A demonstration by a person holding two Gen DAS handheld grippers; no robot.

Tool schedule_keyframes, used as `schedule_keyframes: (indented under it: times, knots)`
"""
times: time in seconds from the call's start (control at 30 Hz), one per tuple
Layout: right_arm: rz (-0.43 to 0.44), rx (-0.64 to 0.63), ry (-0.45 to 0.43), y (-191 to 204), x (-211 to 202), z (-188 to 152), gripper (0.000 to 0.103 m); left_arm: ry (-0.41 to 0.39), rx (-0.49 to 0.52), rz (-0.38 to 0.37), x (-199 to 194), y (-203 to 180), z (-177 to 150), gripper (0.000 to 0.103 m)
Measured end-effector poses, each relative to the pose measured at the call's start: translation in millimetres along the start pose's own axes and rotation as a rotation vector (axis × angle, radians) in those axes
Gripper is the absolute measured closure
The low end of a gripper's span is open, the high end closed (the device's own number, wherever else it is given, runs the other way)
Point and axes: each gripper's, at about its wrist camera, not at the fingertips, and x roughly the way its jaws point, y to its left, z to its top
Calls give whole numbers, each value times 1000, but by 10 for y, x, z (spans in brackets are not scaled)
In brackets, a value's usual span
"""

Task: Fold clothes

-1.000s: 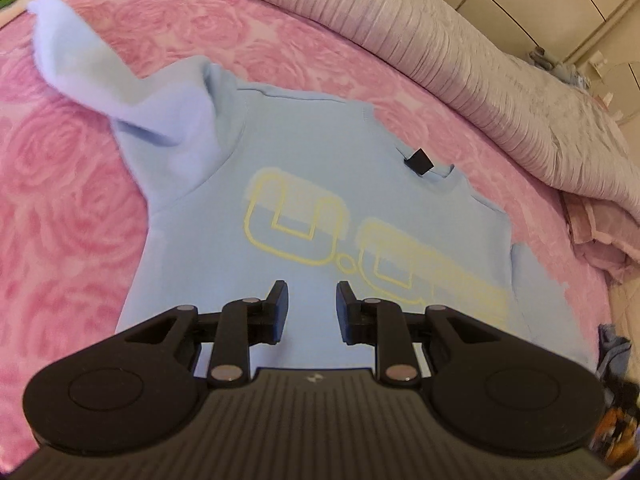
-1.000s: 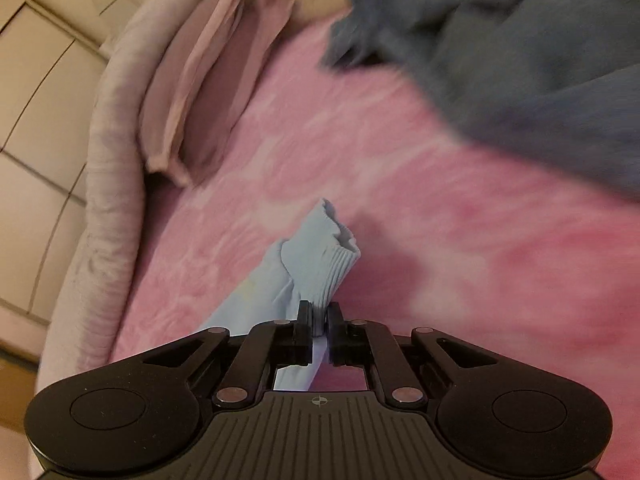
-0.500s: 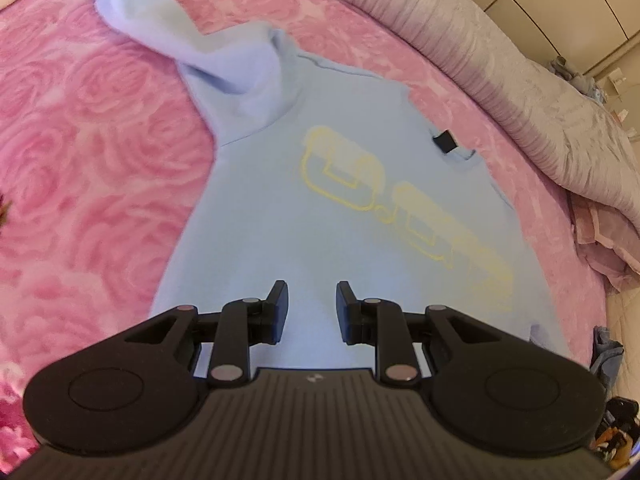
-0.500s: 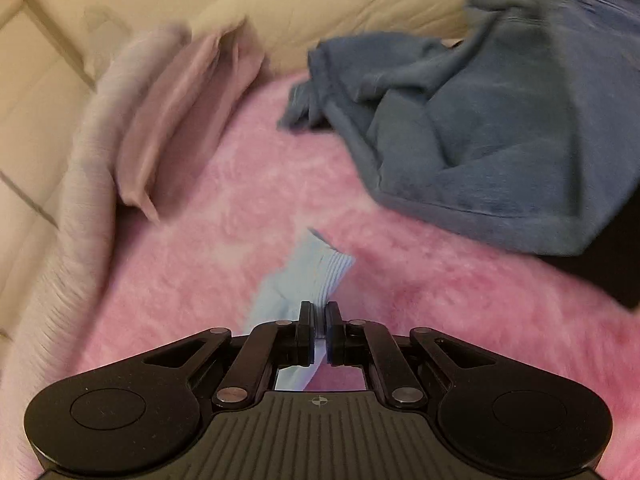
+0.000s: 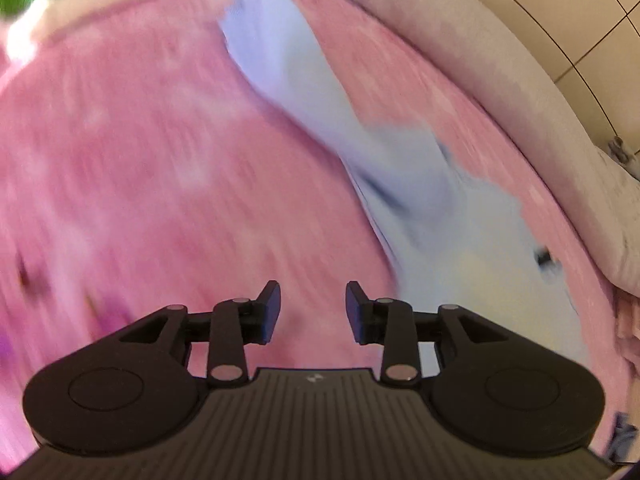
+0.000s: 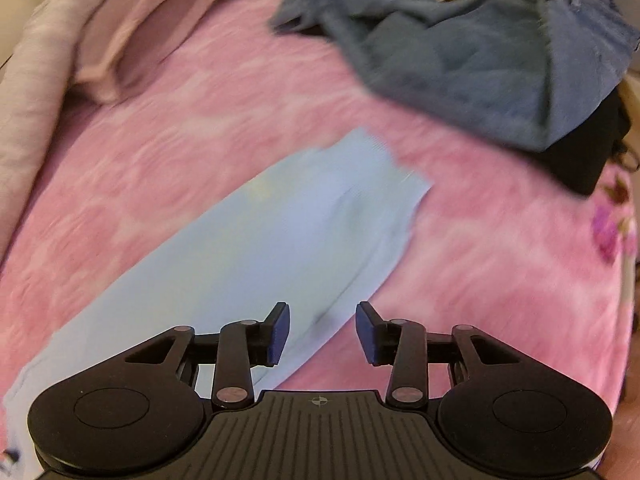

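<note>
Sweatshirt (image 6: 280,232) laid flat on pink blanket (image 6: 480,280), sleeve (image 5: 280,60) stretched out; left gripper (image 5: 313,309) held open and empty; right gripper (image 6: 322,330) spread open above it; blue garment (image 6: 480,48) heaped nearby.

We are in a home bedroom, working on a bed. A pink rose-patterned blanket (image 6: 460,272) covers the surface, a rolled grey quilt (image 5: 500,92) runs along its far side, and pale pink pillows (image 6: 132,28) lie by it. Beyond the quilt we see cream wardrobe panels (image 5: 560,20). Household laundry lies about: a light blue sweatshirt (image 6: 256,248) and a crumpled dark blue garment (image 6: 480,52).
</note>
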Motion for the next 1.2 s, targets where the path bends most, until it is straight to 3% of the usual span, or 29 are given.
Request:
schedule_keyframes:
  times: [0.07,0.13,0.2,0.37,0.5,0.57,0.6,0.67,0.73,0.83,0.93,1.03,1.07,1.13,1.2]
  knots:
    - [14,-6,6,219,-14,-150,62,-31,-3,6,45,161,317,71]
    - [14,-10,9,423,-56,-326,62,-60,-31,14,123,324,639,58]
    - [19,-10,16,604,-101,-506,61,-87,-62,32,222,484,943,55]
    - [40,-37,79,951,-152,-922,61,-104,-199,71,701,827,1502,56]
    - [34,-88,72,1115,-230,-1167,61,-104,-266,15,1039,870,1786,57]
    - [18,-113,65,1145,-257,-1238,61,-97,-264,9,1180,829,1860,70]
    - [13,-123,63,1152,-273,-1269,61,-94,-249,9,1214,797,1876,96]
    - [7,-129,62,1155,-302,-1316,61,-109,-217,21,1207,731,1876,97]
    - [9,-122,63,1140,-342,-1338,61,-176,-156,64,964,641,1819,98]
    - [15,-118,63,1116,-395,-1352,61,-309,-107,125,206,587,1664,98]
    - [13,-117,81,1098,-369,-1419,61,-359,-53,215,-485,674,1410,95]
    - [13,-113,113,1088,-300,-1522,60,-295,71,419,-598,871,1047,96]
    - [15,-113,131,1087,-269,-1567,60,-233,78,480,-518,1016,952,95]
    - [25,-116,167,1082,-221,-1649,60,-123,-18,506,-408,1309,834,94]
    - [41,-140,173,1056,-241,-1678,60,-112,-118,418,-441,1425,751,92]
